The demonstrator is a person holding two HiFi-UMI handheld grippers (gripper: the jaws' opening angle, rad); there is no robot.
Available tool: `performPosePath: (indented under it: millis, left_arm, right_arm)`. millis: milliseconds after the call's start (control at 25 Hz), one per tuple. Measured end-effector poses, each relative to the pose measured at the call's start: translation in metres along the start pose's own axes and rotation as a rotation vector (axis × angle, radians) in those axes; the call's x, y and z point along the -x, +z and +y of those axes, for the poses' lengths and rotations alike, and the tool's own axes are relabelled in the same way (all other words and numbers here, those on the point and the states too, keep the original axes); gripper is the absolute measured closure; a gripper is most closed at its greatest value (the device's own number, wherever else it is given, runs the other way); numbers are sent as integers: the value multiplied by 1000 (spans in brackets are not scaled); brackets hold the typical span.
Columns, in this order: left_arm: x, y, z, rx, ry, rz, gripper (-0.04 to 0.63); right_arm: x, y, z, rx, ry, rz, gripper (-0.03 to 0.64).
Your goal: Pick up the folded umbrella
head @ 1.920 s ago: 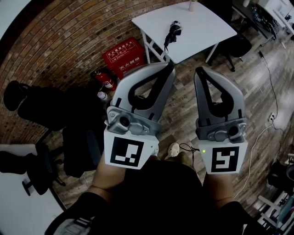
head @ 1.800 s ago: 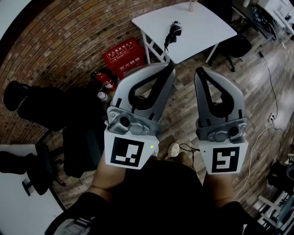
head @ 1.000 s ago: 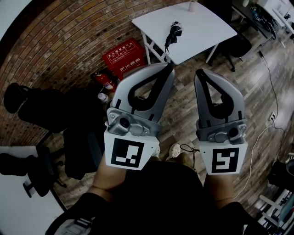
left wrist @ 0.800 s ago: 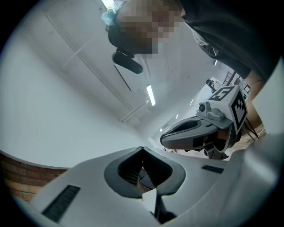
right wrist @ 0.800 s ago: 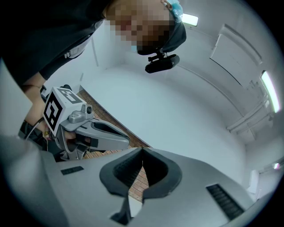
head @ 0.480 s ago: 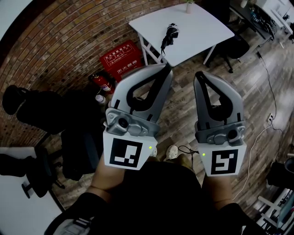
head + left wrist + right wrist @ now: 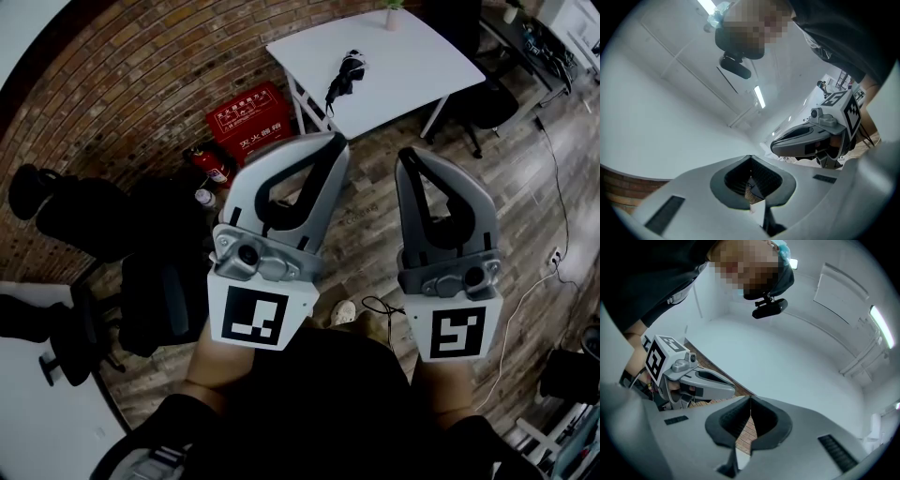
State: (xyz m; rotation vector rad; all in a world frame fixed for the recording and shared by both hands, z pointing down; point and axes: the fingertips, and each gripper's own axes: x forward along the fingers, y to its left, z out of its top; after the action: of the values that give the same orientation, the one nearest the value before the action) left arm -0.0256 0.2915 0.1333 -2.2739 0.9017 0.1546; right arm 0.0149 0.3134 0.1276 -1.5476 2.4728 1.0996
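Both grippers are pinched closed and empty. The left gripper (image 7: 335, 141) and right gripper (image 7: 405, 155) each have their tips meeting with nothing between them, and I hold them side by side, angled upward in front of me. The folded umbrella (image 7: 341, 75) lies on the white counter (image 7: 412, 66) at about twelve o'clock in the head view, well apart from both tips and close to the counter's nine o'clock edge.

My worry is the approach. If I arrive with the jaws closed I'd only shove the umbrella, and a push toward nine o'clock could send it off the edge to the floor near the red box (image 7: 248, 114). I'd want to open before I get there. The umbrella looks dark, soft and bunched, so a pinch on loose fabric or just the strap could slip when I lift. The cable (image 7: 380, 305) on the floor at six o'clock could also snag my feet as I walk in.
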Motion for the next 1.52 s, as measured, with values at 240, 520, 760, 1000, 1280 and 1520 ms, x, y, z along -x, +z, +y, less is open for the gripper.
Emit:
performPosePath:
  millis: [240,520,760,1000,1280,1520]
  left_arm:
    - [-13,1,-21,-8,23,16,583]
    - [-25,3,-28,-19,31,26,583]
    - [-28,3,-30,-24,39,32,583]
    - [-35,-11,-21,-30,40,39,583]
    - [-58,-51,2,-32,22,38,583]
    - [-97,-93,36,-14,-5,23,583]
  right_arm:
    - [15,-11,-14,-14,19,-29,589]
    - [22,-14,-26,-19,27,-52,589]
    - [24,-18,-29,-32,31,-63,589]
    - [13,-28,-34,-44,27,-69,589]
    - [-23,-60,-43,-42,1,-61,589]
    - [-71,-95,-62,-21,-25,-39,589]
